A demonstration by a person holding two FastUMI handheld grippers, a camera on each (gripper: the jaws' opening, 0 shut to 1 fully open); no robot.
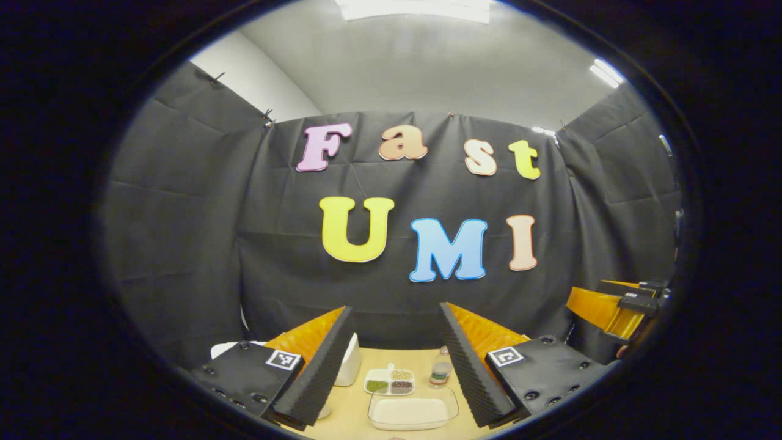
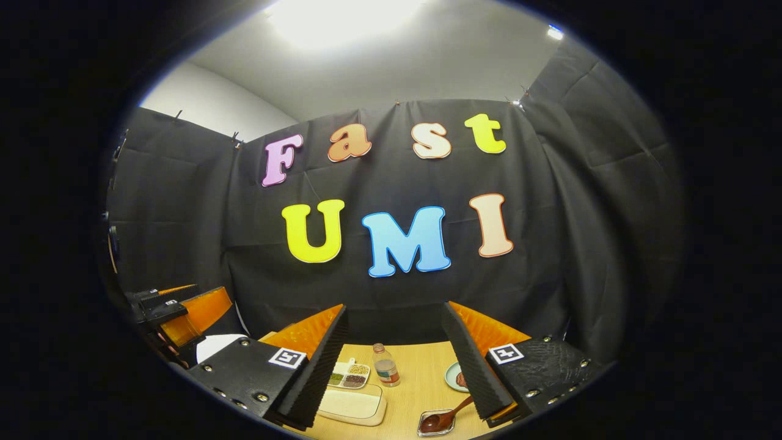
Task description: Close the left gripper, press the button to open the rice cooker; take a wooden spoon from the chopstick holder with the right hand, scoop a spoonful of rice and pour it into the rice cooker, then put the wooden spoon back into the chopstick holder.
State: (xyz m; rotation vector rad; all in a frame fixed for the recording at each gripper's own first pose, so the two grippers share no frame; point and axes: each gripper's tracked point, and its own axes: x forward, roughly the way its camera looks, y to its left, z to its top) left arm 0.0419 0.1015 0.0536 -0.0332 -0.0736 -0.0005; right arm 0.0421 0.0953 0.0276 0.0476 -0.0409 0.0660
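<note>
Fingers of the left gripper [image 1: 396, 366] and right gripper [image 2: 396, 366] are held wide apart, nothing gripped.
The rice tray [image 1: 412, 410] is seen on the table [image 1: 351, 403]; a wooden spoon [image 2: 443, 418] is laid in a small dish.

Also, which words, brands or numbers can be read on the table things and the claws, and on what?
No text is readable on them.
Bottle: label too small to read.
Square markers on the left claw and right claw: black-and-white patterns, no words.
</note>
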